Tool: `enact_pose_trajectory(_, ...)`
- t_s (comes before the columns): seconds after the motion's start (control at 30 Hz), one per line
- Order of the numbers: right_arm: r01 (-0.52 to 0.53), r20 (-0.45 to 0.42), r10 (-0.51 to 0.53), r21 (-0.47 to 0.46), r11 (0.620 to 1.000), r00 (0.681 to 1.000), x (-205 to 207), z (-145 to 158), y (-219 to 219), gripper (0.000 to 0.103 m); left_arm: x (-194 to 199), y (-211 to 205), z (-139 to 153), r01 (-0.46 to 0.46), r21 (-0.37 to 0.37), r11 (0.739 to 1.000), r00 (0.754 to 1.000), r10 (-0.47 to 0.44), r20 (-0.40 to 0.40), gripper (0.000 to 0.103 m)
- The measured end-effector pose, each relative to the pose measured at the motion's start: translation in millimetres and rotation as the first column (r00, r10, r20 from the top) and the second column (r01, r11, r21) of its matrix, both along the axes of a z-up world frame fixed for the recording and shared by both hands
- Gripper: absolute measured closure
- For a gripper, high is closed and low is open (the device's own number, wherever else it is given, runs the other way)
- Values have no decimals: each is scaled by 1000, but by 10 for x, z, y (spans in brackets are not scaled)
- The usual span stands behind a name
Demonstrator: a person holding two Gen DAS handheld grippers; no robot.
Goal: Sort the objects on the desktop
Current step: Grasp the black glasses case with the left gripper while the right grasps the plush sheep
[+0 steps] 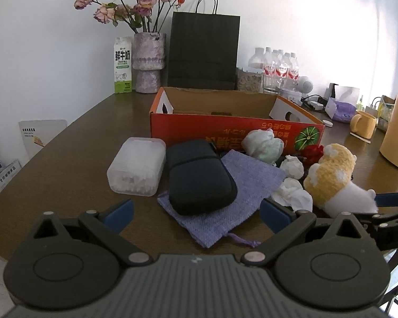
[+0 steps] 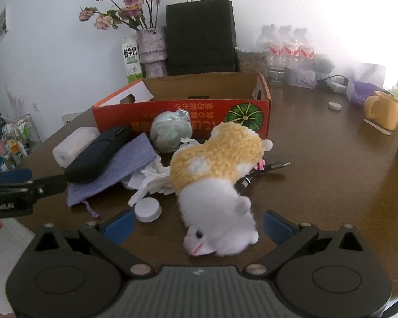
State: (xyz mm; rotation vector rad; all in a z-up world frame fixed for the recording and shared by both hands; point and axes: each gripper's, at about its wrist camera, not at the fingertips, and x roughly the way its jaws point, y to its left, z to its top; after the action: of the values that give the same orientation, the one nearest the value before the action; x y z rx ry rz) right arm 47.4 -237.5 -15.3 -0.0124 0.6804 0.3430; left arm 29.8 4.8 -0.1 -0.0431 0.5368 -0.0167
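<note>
A black zip case (image 1: 200, 176) lies on a purple cloth pouch (image 1: 225, 212), just ahead of my open left gripper (image 1: 196, 213), whose blue pads flank the pouch's near edge. A frosted plastic box (image 1: 136, 165) sits left of the case. In the right wrist view a yellow-and-white plush hamster (image 2: 217, 182) lies head toward me between the spread fingers of my open right gripper (image 2: 197, 225). Crumpled tissues (image 2: 148, 182), a white cap (image 2: 147, 209) and a wrapped greenish ball (image 2: 171, 132) lie around it. Behind stands an open red cardboard box (image 1: 233, 129).
Along the wall stand a milk carton (image 1: 123, 65), a vase of dried roses (image 1: 148, 62), a black paper bag (image 1: 204, 50) and water bottles (image 1: 278, 69). A yellow mug (image 2: 383, 110), a small white lid (image 2: 334, 105) and cables (image 2: 268, 167) sit to the right. The table edge is close below both grippers.
</note>
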Motion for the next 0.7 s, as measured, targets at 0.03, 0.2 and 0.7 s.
enact_pose_trajectory(0.03, -5, -6, 5, -8, 1000, 1000, 34, -7, 6, 0, 32, -3, 6, 1, 2, 1000, 1000, -1, -5, 0)
enact_pose_trajectory(0.2, -36, -42, 33, -59, 998, 999, 210, -33, 44, 0, 268, 2, 70, 2, -4, 1000, 999, -3, -48, 0)
enact_pose_trajectory(0.7, -140, -110, 127, -123, 982, 986, 589, 14, 118, 42, 1028, -46, 92, 38, -44, 998, 972, -47, -231, 25)
